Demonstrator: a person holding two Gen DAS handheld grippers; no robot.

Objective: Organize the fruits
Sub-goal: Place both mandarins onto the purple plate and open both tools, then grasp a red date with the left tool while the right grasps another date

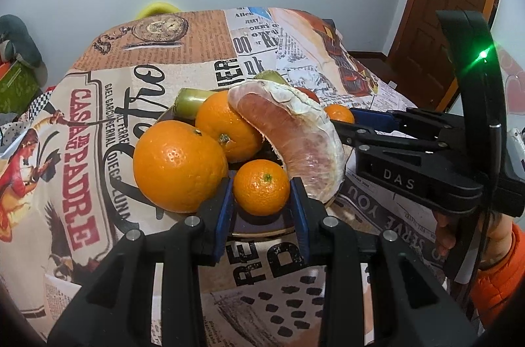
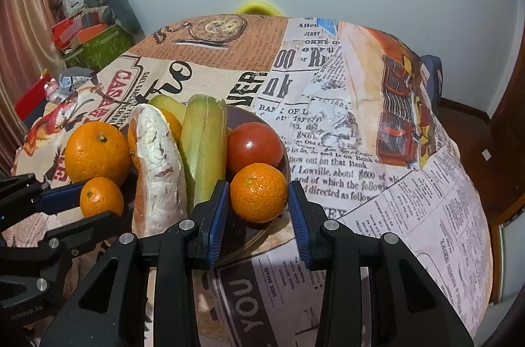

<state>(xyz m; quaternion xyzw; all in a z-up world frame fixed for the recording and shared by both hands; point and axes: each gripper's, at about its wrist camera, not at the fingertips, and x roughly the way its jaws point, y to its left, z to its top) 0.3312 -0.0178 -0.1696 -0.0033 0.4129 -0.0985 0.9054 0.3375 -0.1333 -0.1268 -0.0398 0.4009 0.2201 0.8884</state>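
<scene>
Both jaws grasp fruit. Left gripper (image 1: pixel 261 187): blue pads pressed against either side of a small mandarin (image 1: pixel 261 186) at the near rim of the dark plate (image 1: pixel 262 231). Right gripper (image 2: pixel 258 197): pads closed on a second mandarin (image 2: pixel 258 196) at the plate's right near edge, above the rim (image 2: pixel 262 235).

Left wrist view, left to right: a large orange (image 1: pixel 178 164) bulges against the left finger; a second orange (image 1: pixel 226 125) sits behind it; a pale green stalk piece (image 1: pixel 190 102) lies at the back, cut end toward the left. A peeled pomelo segment (image 1: pixel 292 137) arches over the pile, its long axis running from upper left down to lower right, its lower tip just beside the right finger. The right gripper enters from the right edge, held by a hand (image 1: pixel 446 232) in an orange sleeve (image 1: pixel 498 274).

Right wrist view, left to right: the left gripper's fingers around their mandarin (image 2: pixel 101 197); the large orange (image 2: pixel 97 153) behind; the pomelo segment (image 2: pixel 160 173), white pith upward, long axis pointing away from the camera; a green fruit slice (image 2: pixel 203 150) lying parallel, touching the right gripper's left finger; a tomato (image 2: pixel 254 146) directly behind the grasped mandarin.

A printed tablecloth (image 2: pixel 393 183) covers the table.
</scene>
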